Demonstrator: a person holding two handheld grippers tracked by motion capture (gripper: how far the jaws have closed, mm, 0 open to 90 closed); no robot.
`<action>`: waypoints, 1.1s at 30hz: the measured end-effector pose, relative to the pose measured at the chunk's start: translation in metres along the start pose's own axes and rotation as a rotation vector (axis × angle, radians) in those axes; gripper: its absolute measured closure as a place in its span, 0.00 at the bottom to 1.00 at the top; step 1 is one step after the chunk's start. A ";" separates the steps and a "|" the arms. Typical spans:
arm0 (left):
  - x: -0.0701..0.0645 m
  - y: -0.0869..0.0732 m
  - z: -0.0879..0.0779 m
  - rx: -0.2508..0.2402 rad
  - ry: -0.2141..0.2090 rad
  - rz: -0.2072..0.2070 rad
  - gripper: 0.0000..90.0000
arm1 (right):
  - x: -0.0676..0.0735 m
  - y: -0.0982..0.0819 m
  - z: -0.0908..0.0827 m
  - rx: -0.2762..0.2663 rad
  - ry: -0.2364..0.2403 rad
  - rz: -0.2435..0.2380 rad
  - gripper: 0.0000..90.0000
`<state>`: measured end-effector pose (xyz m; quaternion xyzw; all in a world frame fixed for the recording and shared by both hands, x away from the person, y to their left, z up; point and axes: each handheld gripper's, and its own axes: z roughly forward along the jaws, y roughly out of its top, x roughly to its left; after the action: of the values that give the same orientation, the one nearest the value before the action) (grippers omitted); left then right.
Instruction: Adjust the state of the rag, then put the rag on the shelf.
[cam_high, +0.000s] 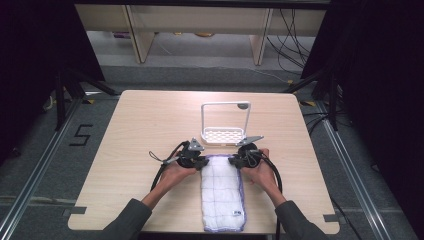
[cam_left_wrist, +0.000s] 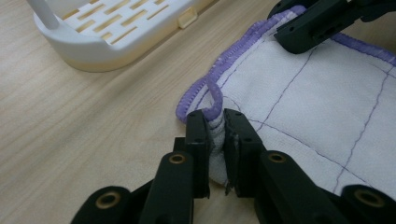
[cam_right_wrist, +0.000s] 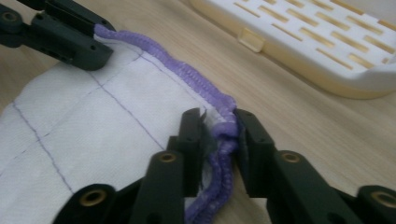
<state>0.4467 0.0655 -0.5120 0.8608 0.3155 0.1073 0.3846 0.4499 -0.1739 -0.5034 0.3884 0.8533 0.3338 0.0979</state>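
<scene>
While the left gripper (cam_left_wrist: 215, 122) pinches the cloth (cam_high: 223, 192), the right gripper (cam_right_wrist: 220, 122) clamps its purple hem

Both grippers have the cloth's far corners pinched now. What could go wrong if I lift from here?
1. The left gripper bites only a thin bunch of the cloth at its corner; it may slip out under load.
2. The right gripper holds mostly the purple hem, so that corner could pull free too.
3. The white rack stands just beyond both grippers; a forward swing could knock it.
</scene>
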 end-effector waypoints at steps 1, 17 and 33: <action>0.000 0.000 0.000 -0.002 0.004 -0.003 0.91 | 0.001 -0.001 0.002 -0.018 -0.008 -0.016 0.88; -0.008 0.015 -0.026 -0.082 0.010 0.044 0.93 | 0.007 0.003 -0.029 -0.117 -0.007 -0.107 0.92; -0.016 0.028 -0.055 -0.137 -0.015 0.075 0.92 | 0.024 0.009 -0.061 -0.169 0.031 -0.120 0.92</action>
<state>0.4235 0.0736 -0.4530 0.8445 0.2722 0.1363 0.4407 0.4128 -0.1819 -0.4493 0.3219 0.8451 0.4042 0.1370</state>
